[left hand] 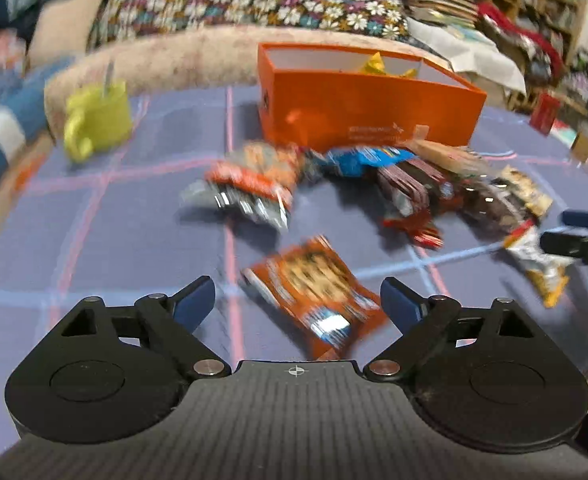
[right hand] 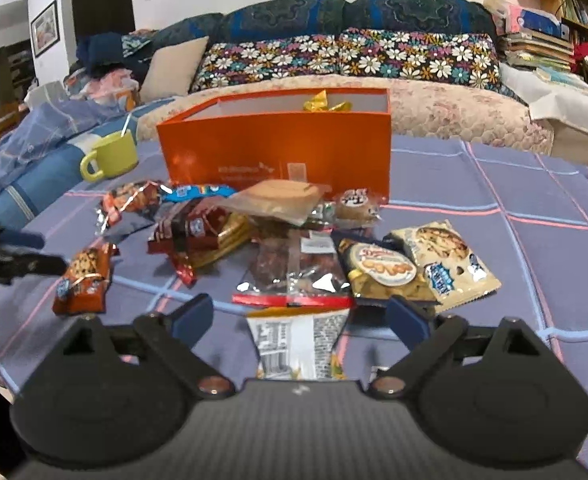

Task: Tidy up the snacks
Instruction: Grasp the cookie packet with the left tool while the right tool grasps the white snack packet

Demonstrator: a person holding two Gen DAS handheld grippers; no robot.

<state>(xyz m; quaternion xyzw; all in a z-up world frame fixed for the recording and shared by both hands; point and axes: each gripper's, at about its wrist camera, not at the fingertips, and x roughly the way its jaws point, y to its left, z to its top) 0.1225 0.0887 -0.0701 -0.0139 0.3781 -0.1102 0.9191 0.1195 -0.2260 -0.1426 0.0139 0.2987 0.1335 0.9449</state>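
Two tools stand with jaws apart over the blue checked bench (right hand: 494, 184): the left tool (left hand: 298, 300) above a blurred orange cookie packet (left hand: 314, 292), the right tool (right hand: 300, 316) with a white-and-yellow snack bag (right hand: 298, 344) lying loose between its fingers, its near end hidden. Most wrapper print is unreadable, and white lettering on the open orange cardboard box (right hand: 277, 152) behind the pile of snack packets (right hand: 277, 232) is too small to read.

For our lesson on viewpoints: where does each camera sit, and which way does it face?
Left wrist: on the left gripper, facing an orange-brown cookie packet; its open fingers show.
Right wrist: on the right gripper, over a white-backed snack packet; its open fingers show.
Shared: the orange cardboard box, yellow-green mug and snack pile.
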